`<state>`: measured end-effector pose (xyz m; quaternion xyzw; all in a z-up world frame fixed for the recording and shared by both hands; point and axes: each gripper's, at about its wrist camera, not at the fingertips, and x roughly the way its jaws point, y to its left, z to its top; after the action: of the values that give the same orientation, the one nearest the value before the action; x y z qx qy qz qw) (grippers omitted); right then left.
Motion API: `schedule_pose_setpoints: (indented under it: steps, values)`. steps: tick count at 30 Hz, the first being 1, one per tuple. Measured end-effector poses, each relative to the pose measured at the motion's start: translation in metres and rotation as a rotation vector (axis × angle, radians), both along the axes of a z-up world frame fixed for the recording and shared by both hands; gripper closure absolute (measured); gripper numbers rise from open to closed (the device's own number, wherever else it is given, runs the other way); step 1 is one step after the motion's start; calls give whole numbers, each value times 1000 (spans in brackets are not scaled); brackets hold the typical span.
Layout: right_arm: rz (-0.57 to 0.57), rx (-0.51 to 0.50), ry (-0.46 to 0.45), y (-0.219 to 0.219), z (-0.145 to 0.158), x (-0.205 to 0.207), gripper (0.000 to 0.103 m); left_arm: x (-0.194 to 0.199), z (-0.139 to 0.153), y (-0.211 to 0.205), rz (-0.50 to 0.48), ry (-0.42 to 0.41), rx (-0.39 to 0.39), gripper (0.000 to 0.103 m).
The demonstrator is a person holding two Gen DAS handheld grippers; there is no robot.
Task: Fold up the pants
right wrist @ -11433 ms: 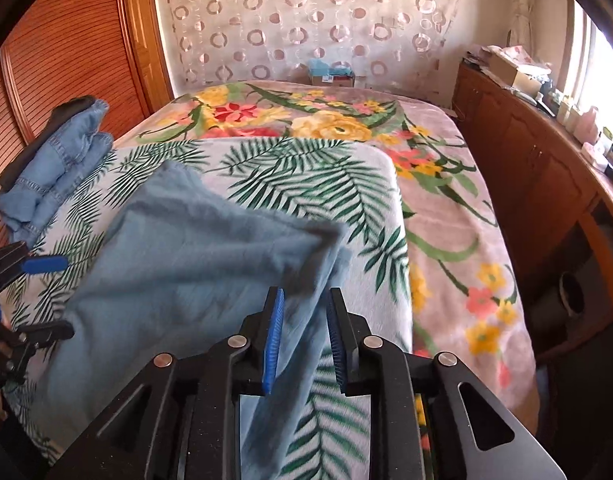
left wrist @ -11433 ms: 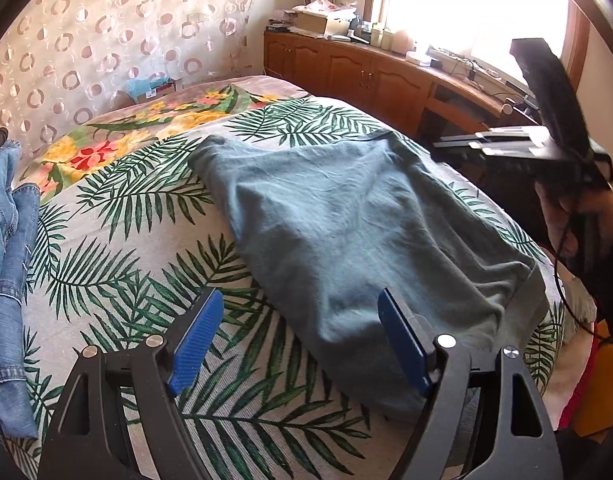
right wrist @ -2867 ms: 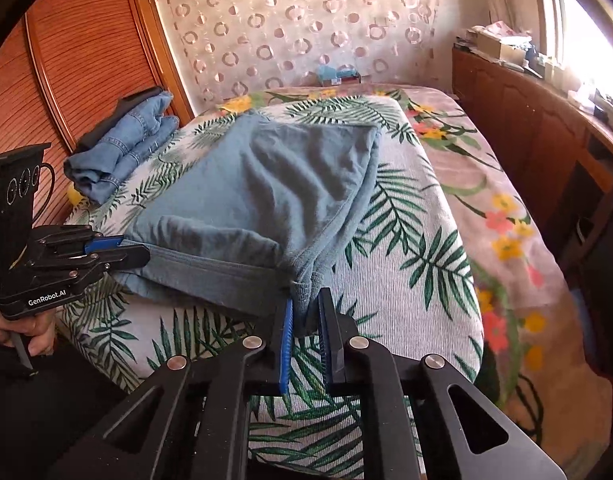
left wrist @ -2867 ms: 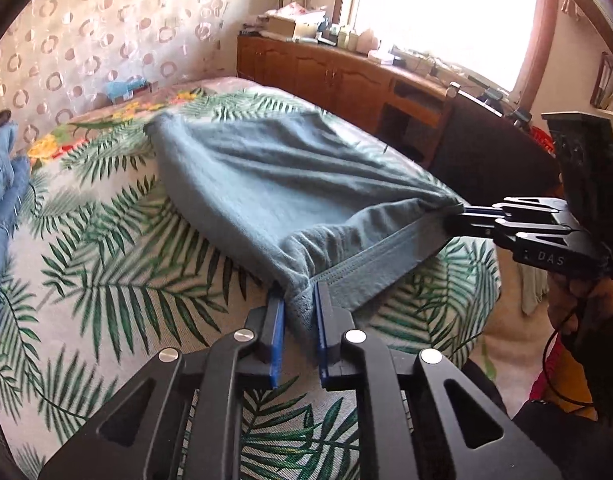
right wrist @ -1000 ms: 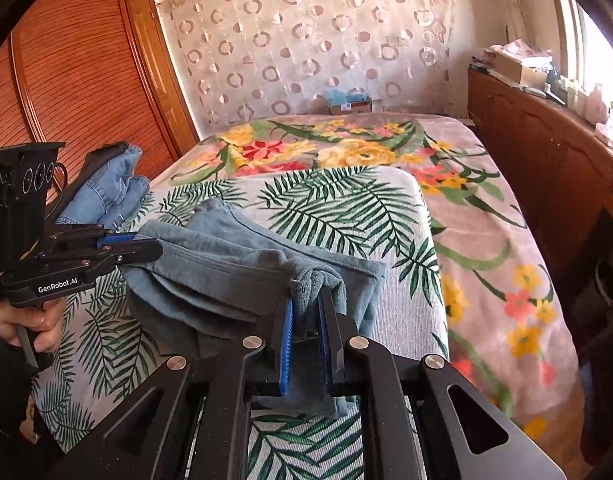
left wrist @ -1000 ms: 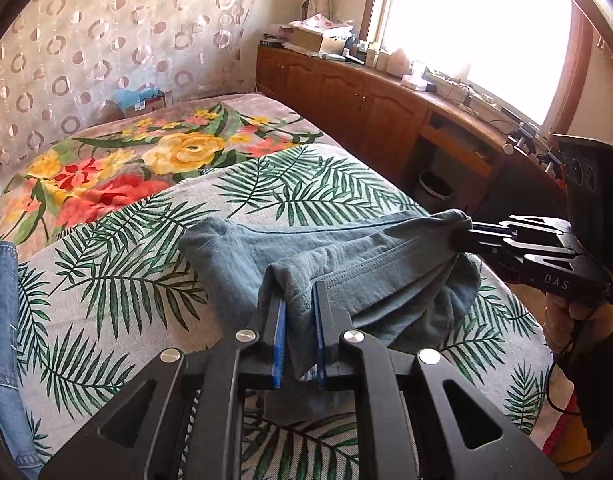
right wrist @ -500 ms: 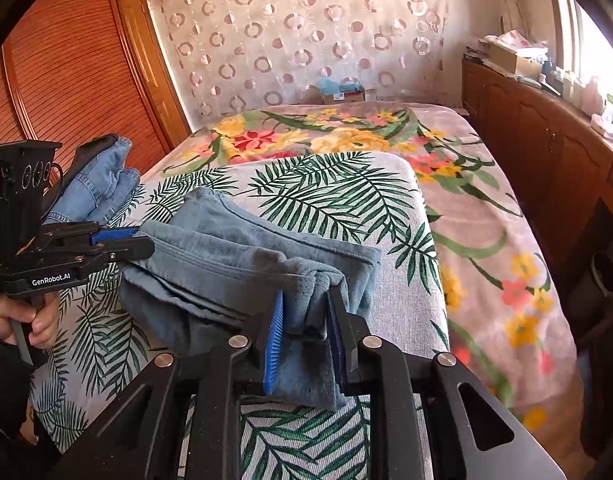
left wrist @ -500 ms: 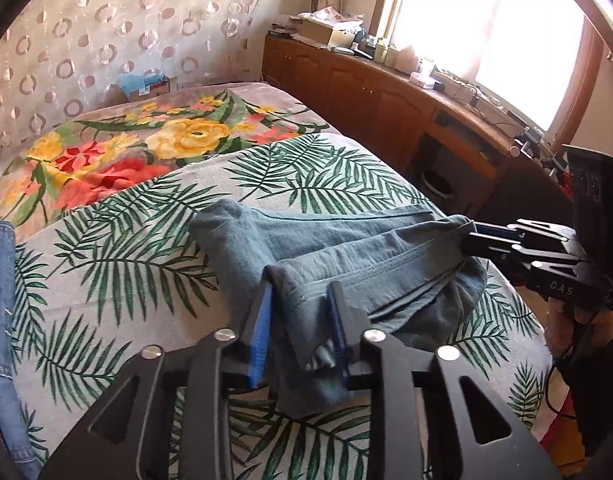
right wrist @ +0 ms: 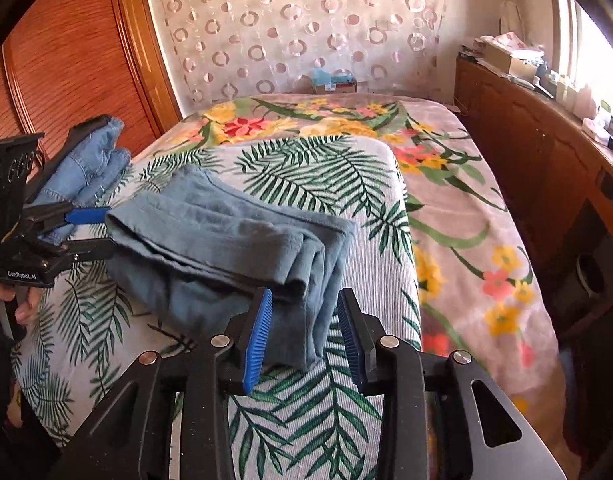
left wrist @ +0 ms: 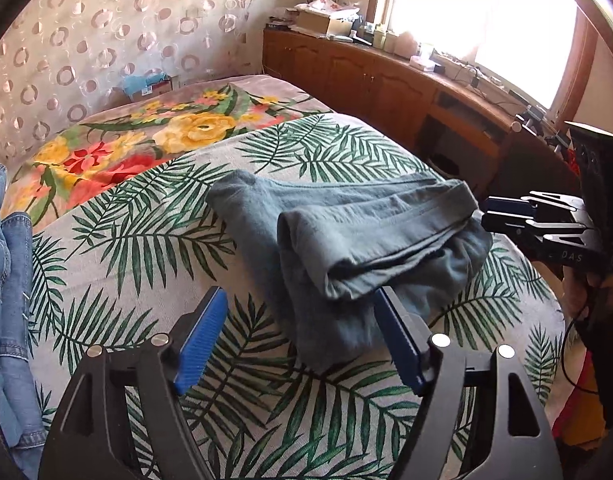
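The grey-blue pants lie folded in a thick bundle on the palm-leaf bedspread; they also show in the right wrist view. My left gripper is open, its blue pads wide apart at the bundle's near left corner, holding nothing. My right gripper is open at the bundle's near right corner, with cloth lying between the pads but not pinched. Each gripper shows in the other's view, the right one and the left one, both at the bundle's ends.
A stack of blue jeans lies at the bed's left edge, also in the left wrist view. A floral blanket covers the far and right side. A wooden cabinet runs under the window. A wooden wardrobe stands left.
Both grippers carried the waistband over onto the legs, then opened and let go. The pants now rest folded on the bed and both grippers have pulled back slightly.
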<state>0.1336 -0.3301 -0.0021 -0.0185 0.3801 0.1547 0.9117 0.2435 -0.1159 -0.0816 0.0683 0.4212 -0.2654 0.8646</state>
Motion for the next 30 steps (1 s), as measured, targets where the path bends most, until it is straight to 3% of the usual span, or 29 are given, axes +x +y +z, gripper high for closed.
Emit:
schedule_pose_setpoints:
  steps: [12,23,30]
  values:
    - [29,-122,28,14,-7,27,67,25,-13,-13,9,12,77,27]
    - [75,-92,-27,18,1,58,67,56,-8,-18,61,-12,67,27]
    - [-23,-94,-49,8,-1,79,67,65,-11,-5,131,-13,56,27]
